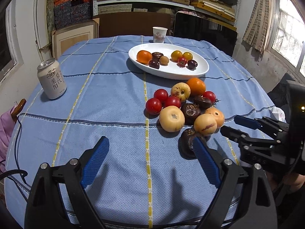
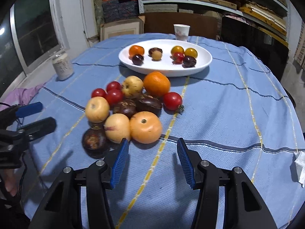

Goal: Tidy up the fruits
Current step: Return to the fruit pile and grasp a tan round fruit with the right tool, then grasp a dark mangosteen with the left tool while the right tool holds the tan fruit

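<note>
Both claws released, empty: left claw [image 1: 150,152], right claw [image 2: 150,152]. Fruit pile [image 2: 129,106] just ahead of the right claw on the table [image 2: 228,114]. Peach-coloured fruit [image 2: 145,126] nearest: probably smooth, round, bruisable, so grip across its widest part, gently.

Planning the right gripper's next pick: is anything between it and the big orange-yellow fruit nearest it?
Nothing visible. The right gripper is open, with only bare cloth before the fruit; a paler fruit touches its left side.
</note>
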